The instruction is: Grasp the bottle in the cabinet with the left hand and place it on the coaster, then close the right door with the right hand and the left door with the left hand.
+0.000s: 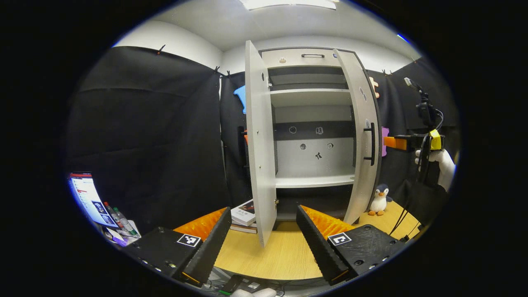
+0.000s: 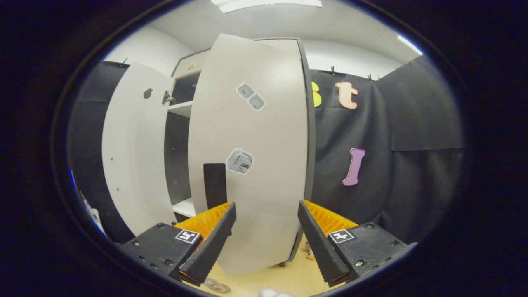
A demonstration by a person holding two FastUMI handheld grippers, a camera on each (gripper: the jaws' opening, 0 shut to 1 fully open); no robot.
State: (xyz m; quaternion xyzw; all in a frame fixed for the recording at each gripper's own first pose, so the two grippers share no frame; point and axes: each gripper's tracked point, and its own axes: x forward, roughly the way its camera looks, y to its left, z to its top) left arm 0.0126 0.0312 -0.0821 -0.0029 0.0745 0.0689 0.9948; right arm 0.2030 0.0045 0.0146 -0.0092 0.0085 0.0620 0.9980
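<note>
The grey cabinet point(image 1: 313, 123) stands on the table with both doors swung out, and the shelves I can see hold nothing. My left gripper point(image 1: 262, 243) is open low over the table, facing the left door point(image 1: 260, 144) edge-on, well short of it. The right door point(image 1: 363, 144) carries a black handle point(image 1: 371, 144); beyond it a gloved hand point(image 1: 443, 163) holds my right gripper point(image 1: 406, 142). In the right gripper view my right gripper point(image 2: 266, 243) is open close in front of the right door point(image 2: 255, 165). A small clear round thing point(image 2: 216, 285) lies at the bottom edge; I cannot tell what it is.
A penguin toy point(image 1: 379, 200) sits on the wooden table point(image 1: 280, 251) right of the cabinet. Books point(image 1: 245, 214) lie by the left door's foot. A screen point(image 1: 88, 198) and two small bottles point(image 1: 119, 216) are far left. The left door point(image 2: 132, 165) hangs wide.
</note>
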